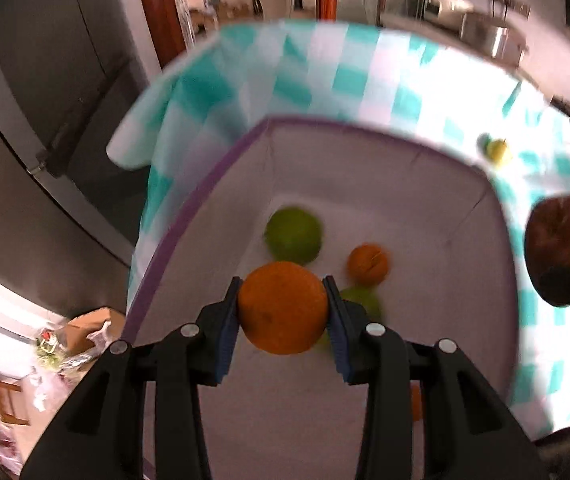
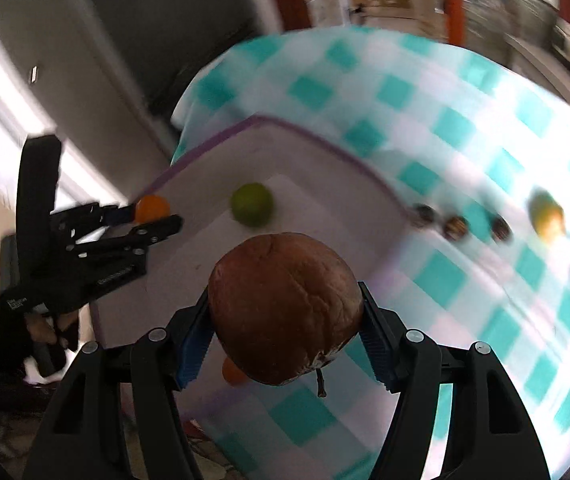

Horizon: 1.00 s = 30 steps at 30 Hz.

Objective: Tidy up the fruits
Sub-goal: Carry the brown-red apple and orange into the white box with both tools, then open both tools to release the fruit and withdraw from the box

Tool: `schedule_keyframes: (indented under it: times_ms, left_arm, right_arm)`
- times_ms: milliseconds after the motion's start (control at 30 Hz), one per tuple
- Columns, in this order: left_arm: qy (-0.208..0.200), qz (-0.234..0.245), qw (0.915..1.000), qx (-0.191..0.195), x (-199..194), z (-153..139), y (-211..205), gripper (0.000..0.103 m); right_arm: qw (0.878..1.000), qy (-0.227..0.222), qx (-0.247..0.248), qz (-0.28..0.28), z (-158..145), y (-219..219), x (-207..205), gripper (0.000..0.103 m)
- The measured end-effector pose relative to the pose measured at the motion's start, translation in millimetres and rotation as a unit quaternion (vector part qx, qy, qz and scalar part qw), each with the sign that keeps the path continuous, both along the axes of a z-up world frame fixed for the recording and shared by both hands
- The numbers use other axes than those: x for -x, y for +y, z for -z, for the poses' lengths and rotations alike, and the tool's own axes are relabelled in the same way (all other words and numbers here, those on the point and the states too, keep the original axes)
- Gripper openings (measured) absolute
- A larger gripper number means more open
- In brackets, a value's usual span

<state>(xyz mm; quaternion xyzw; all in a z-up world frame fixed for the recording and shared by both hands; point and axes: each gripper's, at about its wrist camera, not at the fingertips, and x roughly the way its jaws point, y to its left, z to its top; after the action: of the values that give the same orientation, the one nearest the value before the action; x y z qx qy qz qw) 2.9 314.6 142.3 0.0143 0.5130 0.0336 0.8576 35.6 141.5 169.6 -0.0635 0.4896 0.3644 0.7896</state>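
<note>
My left gripper is shut on an orange and holds it above a white box with a purple rim. Inside the box lie a green fruit, a small orange and another green fruit partly hidden by my finger. My right gripper is shut on a dark brown-red apple at the box's right edge; the apple also shows in the left wrist view. The left gripper with its orange shows at the left of the right wrist view.
The box sits on a table with a teal-and-white checked cloth. On the cloth to the right lie a yellow-green fruit and three small dark round fruits. A dark fridge stands left of the table.
</note>
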Motion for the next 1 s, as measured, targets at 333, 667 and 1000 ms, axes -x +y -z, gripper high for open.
schedule_keyframes:
  times_ms: [333,667,1000]
  left_arm:
    - [0.155,0.026,0.9876,0.001,-42,72,22,0.040]
    - [0.223,0.022,0.9746,0.015,-47,108,34,0.041]
    - [0.226,0.020,0.9738,0.014,-47,107,38,0.043]
  right_arm:
    - [0.960,0.043,0.252,-0.116,86,94,-2,0.065]
    - [0.925,0.041,0.343,-0.160,122,115,-3,0.065]
    - [0.921,0.040,0.349,-0.168,137,128,-9,0.065]
